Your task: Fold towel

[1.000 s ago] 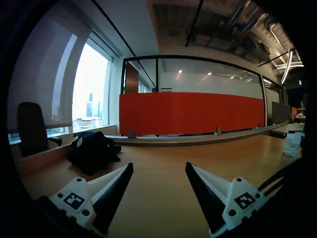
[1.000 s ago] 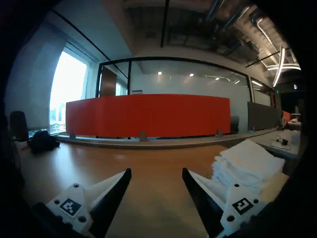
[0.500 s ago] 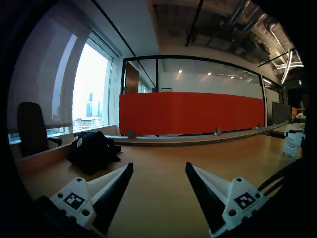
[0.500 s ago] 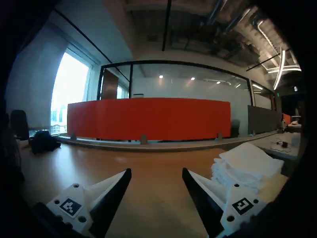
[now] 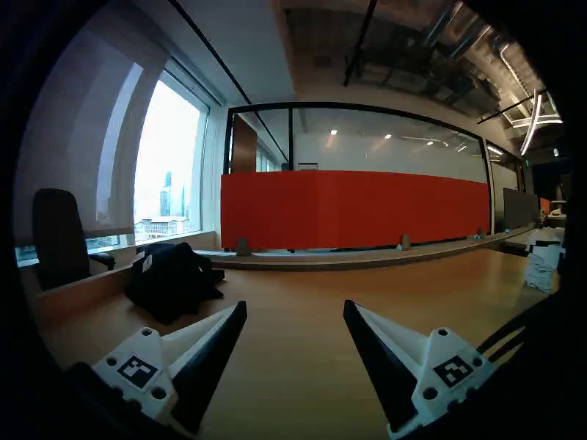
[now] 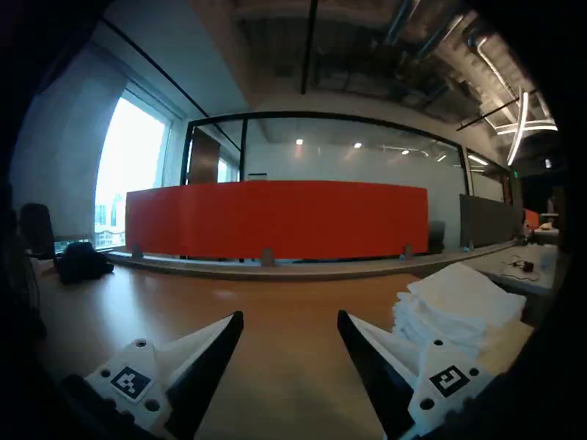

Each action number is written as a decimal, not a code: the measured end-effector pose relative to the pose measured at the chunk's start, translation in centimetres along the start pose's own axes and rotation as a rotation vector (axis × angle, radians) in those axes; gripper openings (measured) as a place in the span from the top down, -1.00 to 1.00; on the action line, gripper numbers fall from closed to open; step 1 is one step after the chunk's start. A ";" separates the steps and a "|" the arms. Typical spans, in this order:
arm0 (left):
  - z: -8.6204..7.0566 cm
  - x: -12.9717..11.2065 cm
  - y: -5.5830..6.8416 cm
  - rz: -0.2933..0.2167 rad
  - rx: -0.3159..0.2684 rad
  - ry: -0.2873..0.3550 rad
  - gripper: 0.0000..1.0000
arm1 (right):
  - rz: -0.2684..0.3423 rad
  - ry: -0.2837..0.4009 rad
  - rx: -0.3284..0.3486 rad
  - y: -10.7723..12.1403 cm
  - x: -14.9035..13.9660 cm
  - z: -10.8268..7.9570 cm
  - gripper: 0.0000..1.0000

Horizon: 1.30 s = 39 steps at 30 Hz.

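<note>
A stack of folded white towels (image 6: 458, 308) sits on the wooden table (image 6: 293, 323) to the right of my right gripper (image 6: 290, 323), close beside its right finger. That gripper is open and holds nothing. The same towel stack (image 5: 544, 265) appears small at the far right in the left gripper view. My left gripper (image 5: 293, 309) hovers low over the wooden table (image 5: 308, 308), open and holding nothing, well to the left of the stack.
A black bag (image 5: 170, 279) lies on the table at the left, also seen as a small black bag (image 6: 82, 262) far left. A black office chair (image 5: 57, 246) stands by the window. An orange divider panel (image 5: 352, 209) runs along the table's far edge.
The right gripper view has tilted down slightly, so the towel stack and divider sit a little lower in view than a second ago. The left gripper has stayed still.
</note>
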<state>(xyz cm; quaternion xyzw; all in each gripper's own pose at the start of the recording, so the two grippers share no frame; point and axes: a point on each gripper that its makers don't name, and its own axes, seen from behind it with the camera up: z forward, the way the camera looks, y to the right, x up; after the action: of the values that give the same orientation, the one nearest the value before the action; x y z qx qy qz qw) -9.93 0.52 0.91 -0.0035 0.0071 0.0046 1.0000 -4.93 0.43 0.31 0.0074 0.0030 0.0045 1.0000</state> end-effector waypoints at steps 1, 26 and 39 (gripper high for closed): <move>0.0 0.0 0.0 0.000 0.000 0.000 -0.96 | 0.000 0.000 0.000 0.0 0.0 0.0 -0.99; -0.2 0.4 -0.1 0.000 0.000 -0.001 -0.96 | 0.000 0.000 0.000 0.0 0.0 0.0 -0.99; -0.4 1.0 -0.2 0.001 0.000 -0.003 -0.96 | 0.001 0.000 0.000 0.0 0.0 0.0 -0.99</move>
<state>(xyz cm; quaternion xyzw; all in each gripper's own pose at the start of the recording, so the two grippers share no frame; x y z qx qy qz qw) -8.98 0.32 0.45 -0.0035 0.0056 0.0051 1.0000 -4.93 0.42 0.32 0.0074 0.0030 0.0048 1.0000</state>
